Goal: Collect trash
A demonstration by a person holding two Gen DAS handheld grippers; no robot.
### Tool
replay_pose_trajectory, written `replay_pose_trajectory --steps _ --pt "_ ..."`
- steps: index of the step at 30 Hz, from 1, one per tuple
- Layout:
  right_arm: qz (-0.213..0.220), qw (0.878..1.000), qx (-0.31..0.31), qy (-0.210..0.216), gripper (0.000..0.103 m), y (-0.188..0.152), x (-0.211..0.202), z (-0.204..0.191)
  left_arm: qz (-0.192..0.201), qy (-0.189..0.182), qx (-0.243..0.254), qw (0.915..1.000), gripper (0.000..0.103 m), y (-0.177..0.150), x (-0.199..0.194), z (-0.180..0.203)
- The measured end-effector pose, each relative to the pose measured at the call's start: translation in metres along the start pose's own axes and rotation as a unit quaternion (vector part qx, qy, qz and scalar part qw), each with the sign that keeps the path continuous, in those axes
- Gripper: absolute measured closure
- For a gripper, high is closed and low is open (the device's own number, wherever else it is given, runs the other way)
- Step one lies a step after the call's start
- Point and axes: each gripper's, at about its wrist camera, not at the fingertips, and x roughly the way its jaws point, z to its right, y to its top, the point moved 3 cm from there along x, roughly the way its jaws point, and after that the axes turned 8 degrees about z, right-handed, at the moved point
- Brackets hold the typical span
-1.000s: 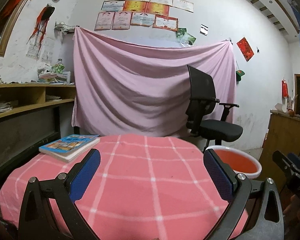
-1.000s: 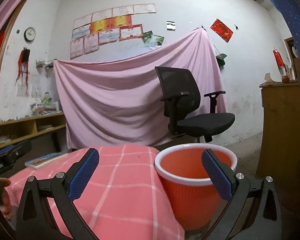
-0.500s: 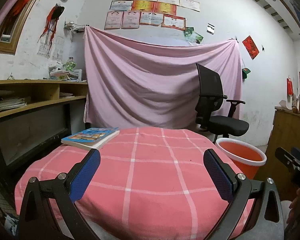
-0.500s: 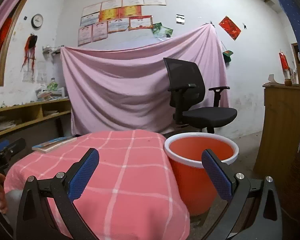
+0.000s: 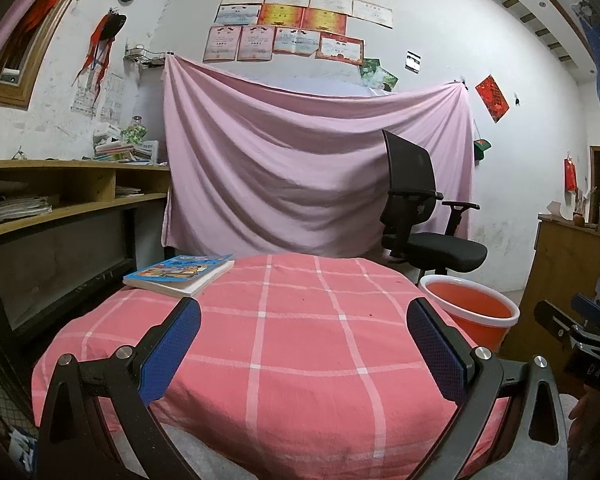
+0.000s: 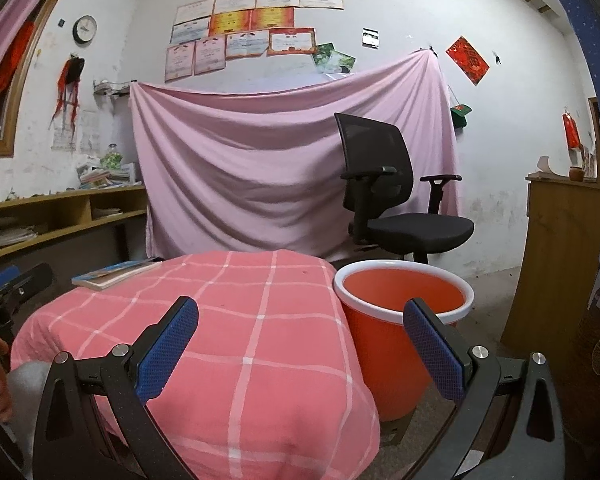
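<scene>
Now our fingers stand spread and empty on both sides: the left gripper (image 5: 304,344) holds its blue pads wide apart over the near edge of the table (image 5: 291,320), and the right gripper (image 6: 300,344) is released the same way, with nothing between the pads. Neither touches the cloth.

Looking outward, we find no trash to pick up. The pink checked cloth lies bare except for a book (image 5: 178,274) at the far left corner, and that looks to us like something to keep, not to bin. A few tiny dark specks dot the cloth, too small for us to tell what they are.

What the coming move turns on is the bucket (image 6: 402,312). It stands on the floor just beside the table's right edge, mouth up, and seems empty as far as we can see into it. From the right gripper it lies ahead and slightly right, close by; from the left gripper it lies well off to the right, beyond the table's edge (image 5: 470,310). So we judge the right hand the nearer for any drop.

We reckon the task is either done or awaits more litter.
</scene>
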Motion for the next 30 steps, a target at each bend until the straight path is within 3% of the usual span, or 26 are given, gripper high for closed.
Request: replay_pose_trajectory --steps 30 --pt "-0.003 1.000 0.002 -0.003 0.000 -0.0038 -0.0018 0.0016 -0.001 -0.004 0.003 1.0000 0.002 0.0032 -0.0038 0.0008"
